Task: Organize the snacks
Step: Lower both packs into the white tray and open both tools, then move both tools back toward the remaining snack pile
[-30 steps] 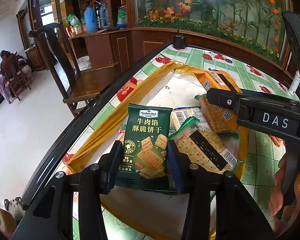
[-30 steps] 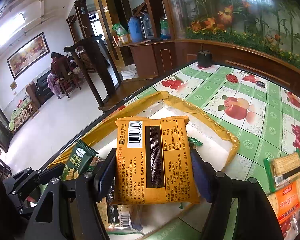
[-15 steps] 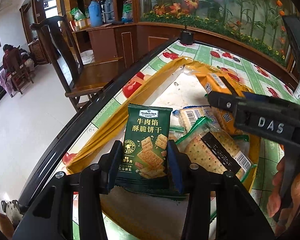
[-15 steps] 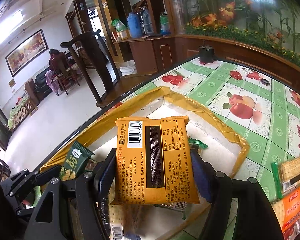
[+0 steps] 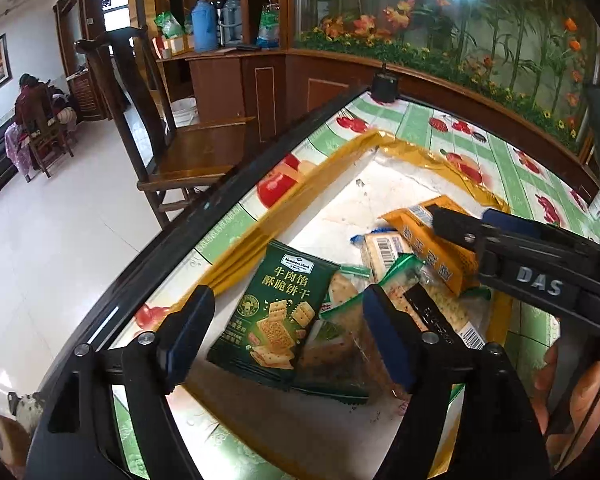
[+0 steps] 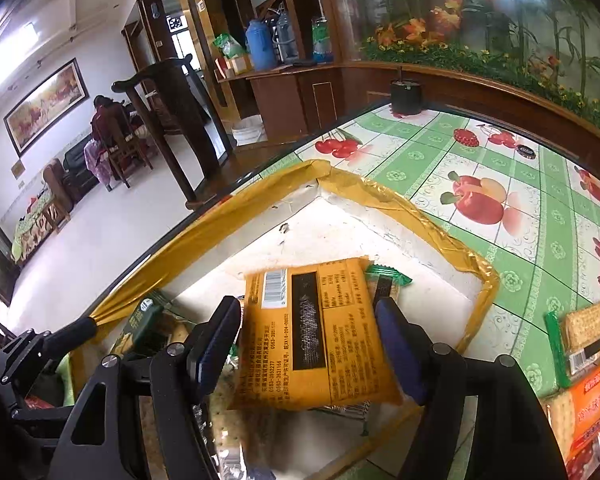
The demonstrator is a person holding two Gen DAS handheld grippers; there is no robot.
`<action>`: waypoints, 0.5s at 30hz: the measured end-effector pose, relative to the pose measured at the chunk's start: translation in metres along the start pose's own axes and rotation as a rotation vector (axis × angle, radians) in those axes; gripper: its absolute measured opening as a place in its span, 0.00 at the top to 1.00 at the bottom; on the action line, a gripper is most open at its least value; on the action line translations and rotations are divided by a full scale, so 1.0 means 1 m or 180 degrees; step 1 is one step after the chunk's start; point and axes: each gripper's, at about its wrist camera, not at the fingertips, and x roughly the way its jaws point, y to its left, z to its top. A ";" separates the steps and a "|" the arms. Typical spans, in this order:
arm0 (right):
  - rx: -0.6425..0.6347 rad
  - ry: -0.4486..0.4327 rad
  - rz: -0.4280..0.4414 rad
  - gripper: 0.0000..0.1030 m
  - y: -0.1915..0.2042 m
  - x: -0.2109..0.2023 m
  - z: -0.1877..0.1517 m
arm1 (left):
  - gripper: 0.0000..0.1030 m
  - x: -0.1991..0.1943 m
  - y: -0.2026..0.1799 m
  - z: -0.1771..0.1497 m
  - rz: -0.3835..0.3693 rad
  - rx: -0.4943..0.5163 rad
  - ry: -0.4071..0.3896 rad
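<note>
Both packets have left the jaws since a second ago: left gripper (image 5: 284, 336) spread wide, green cracker pack (image 5: 278, 312) lying loose in the white tray (image 5: 384, 188); right gripper (image 6: 308, 344) parted around the orange pack (image 6: 316, 336) on the pile. Judgement: withdraw straight back, avoid dragging wrappers.

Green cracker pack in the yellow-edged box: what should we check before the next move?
1. Left tool open: ok.
2. Green cracker pack lying inside the box, touching neither finger: ok.
3. Right tool gripping the orange pack: cannot tell.
4. Orange pack over the box: ok.
5. All snacks in the box: not ok; cracker packs lie outside on the tablecloth.
</note>
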 end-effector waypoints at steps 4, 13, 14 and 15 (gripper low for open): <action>0.0054 -0.0102 -0.0020 0.30 -0.007 -0.021 -0.002 | 0.20 -0.006 0.002 0.000 0.0017 -0.0017 -0.0018; 0.0166 -0.0223 -0.0120 0.30 -0.026 -0.060 -0.013 | 0.20 -0.019 -0.008 -0.003 -0.0001 0.0020 -0.0053; 0.0177 -0.0229 -0.0141 0.29 -0.028 -0.064 -0.015 | 0.20 -0.021 -0.010 -0.004 -0.0010 0.0022 -0.0058; 0.0190 -0.0233 -0.0162 0.28 -0.030 -0.067 -0.018 | 0.20 -0.023 -0.011 -0.004 -0.0014 0.0028 -0.0066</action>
